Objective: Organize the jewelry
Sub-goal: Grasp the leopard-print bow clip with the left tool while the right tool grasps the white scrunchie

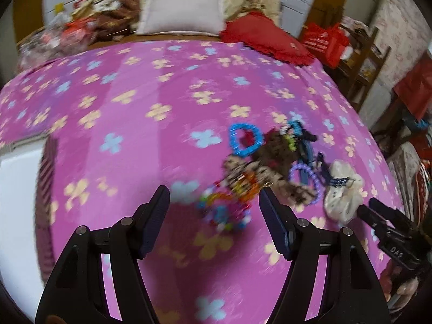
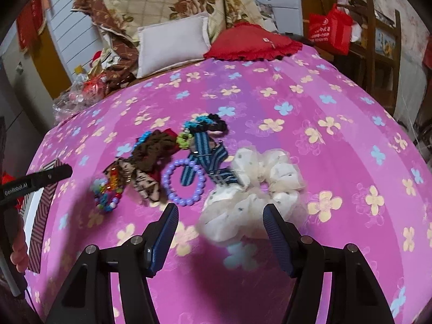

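A heap of hair ties and bracelets lies on a bed covered by a pink bedspread printed with cream and blue flowers. In the right wrist view, a cream tulle scrunchie with small dots sits just ahead of the right gripper, its near edge reaching between the fingers, which stand apart without pressing on it. Left of the left finger lies a lilac beaded bracelet, with a blue striped ribbon bow beyond it and a brown fabric scrunchie further left. In the left wrist view, much blurred, a multicoloured beaded bracelet lies just ahead of the left gripper, about between its fingertips; the fingers are spread and empty. Beyond the right finger there sits a leopard-print scrunchie, and further off a bright blue beaded ring. Far beyond both pairs of fingers, at the head of the bed, rest a pale rectangular pillow and a red frilled cushion. A red bag hangs on a wooden rack to the far right.
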Demonstrator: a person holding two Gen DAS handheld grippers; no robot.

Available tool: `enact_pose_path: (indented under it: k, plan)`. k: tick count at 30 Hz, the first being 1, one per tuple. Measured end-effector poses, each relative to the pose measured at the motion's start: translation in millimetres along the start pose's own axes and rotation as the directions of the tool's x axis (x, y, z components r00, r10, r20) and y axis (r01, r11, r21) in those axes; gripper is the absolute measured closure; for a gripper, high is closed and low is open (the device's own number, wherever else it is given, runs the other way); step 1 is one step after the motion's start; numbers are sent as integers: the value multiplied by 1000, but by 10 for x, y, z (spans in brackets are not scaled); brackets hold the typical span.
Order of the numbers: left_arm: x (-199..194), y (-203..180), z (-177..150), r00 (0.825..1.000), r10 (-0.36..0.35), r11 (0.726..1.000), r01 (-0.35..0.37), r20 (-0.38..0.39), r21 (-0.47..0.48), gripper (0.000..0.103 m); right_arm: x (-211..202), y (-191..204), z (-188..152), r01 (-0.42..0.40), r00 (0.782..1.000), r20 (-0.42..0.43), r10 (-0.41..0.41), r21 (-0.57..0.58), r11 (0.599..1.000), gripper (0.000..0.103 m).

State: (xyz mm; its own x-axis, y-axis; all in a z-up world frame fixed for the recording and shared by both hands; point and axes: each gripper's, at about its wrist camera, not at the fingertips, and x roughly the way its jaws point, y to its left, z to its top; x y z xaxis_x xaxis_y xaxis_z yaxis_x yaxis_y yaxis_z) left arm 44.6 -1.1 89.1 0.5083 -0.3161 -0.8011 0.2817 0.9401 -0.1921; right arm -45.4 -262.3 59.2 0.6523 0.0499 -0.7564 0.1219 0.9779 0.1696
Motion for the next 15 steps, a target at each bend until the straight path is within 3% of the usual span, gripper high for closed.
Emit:
enact_pose_path:
  k: [2, 6, 15]
  plan:
    - [85, -113, 87, 1000, -26, 999, 27, -2, 34, 34, 23, -53, 17, -4, 1000, 4, 4, 5, 1000, 39]
    - [283, -344, 222, 997, -76, 993, 78, -23, 85, 50, 63, -140, 29, 1, 1000, 11, -2, 7, 1000, 39]
    - [809, -810, 487, 986, -138, 971, 152, -89, 183, 51, 210, -283, -14, -23, 1000, -2, 23, 15, 1000, 39]
